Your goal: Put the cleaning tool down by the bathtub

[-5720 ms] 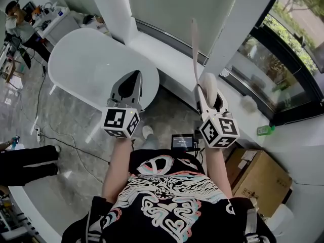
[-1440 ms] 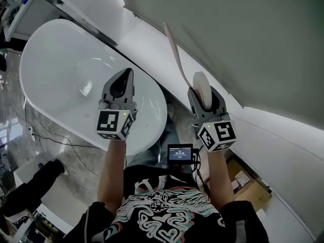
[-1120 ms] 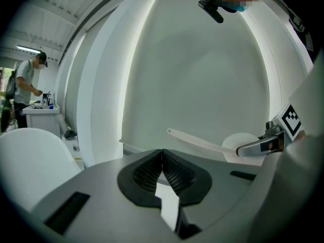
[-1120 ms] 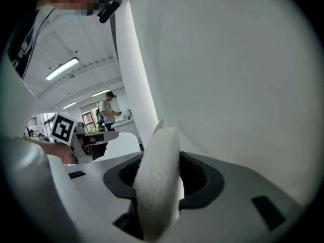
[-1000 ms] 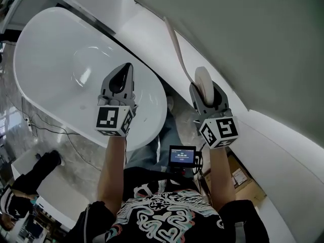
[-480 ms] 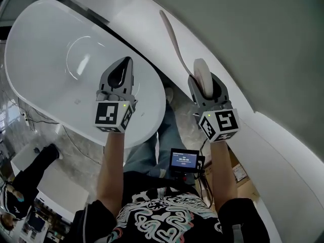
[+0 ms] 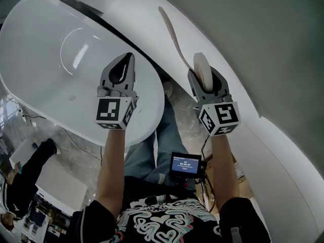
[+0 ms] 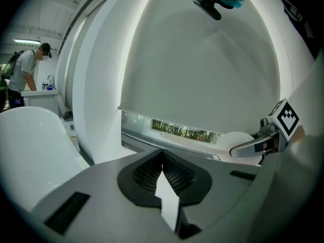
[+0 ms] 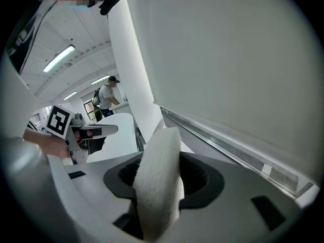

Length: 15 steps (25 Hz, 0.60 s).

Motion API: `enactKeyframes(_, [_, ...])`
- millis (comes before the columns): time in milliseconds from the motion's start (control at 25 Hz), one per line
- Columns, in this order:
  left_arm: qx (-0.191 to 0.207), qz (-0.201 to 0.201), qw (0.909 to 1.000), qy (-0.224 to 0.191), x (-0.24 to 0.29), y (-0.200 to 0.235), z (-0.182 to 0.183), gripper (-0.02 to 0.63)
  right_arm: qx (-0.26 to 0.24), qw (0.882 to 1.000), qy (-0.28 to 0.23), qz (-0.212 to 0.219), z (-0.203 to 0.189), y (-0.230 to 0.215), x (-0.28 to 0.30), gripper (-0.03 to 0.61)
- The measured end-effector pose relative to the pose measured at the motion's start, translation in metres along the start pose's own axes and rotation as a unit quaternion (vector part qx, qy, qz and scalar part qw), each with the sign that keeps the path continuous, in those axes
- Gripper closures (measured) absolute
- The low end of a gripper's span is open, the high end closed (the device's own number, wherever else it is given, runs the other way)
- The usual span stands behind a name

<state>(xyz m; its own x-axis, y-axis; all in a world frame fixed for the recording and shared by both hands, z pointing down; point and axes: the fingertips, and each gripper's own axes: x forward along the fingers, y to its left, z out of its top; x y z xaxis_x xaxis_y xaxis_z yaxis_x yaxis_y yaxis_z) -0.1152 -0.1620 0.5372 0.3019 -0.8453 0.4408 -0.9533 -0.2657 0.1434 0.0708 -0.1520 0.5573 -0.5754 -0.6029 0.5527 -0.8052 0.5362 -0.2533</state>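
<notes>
- While you stand at the rounded end of the bathtub (image 7: 55, 49), your left gripper (image 7: 127, 59) shows over that end of the tub, right by the rim. Its jaws are pressed together with nothing in them.
- Between the tub's edge and the white ledge (image 7: 136, 6) there's only a narrow strip of marble floor (image 7: 186, 111). Your own legs (image 7: 164, 130) take up part of it, so room is tight.
- Your right gripper (image 7: 203, 71) sits over that gap, on the ledge side, clamped on the cleaning tool (image 7: 176, 38).
- The tool's white pad (image 9: 159, 181) stands on edge between the fingers (image 9: 202, 175) and fills the space. Its thin handle pokes out past the tips, across the ledge toward the grey wall (image 7: 263, 44).
</notes>
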Motion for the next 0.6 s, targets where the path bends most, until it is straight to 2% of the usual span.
enactKeyframes(600, [-0.005,0.005,0.9998,0.021,0.046,0.016,-0.063,0.597,-0.015,0.999,0.033,0.007,-0.062,-0.034,0.074,0.368])
